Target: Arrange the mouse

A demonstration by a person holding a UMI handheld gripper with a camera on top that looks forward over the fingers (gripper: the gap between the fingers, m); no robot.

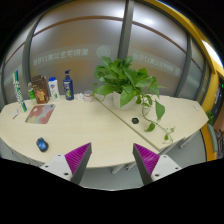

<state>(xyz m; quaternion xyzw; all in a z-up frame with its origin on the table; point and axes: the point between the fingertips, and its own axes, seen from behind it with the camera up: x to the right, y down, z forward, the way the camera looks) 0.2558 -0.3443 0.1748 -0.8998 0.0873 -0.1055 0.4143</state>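
Tongs (111, 160) apart, holding nothing.
Mouse (42, 145) small and dim at the desk's (95, 130) near edge; plant (125, 80) beyond.

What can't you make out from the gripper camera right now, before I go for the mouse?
- Mouse: gripper view, too small to tell its shape or which way it faces.
- Bottles at the table's far edge: labels too small to read.
- Flat printed item: too small to identify.
- Table near edge: partly covered by the gripper fingers, which stand open with nothing between them.
- Plant: its pot is hidden by leaves.
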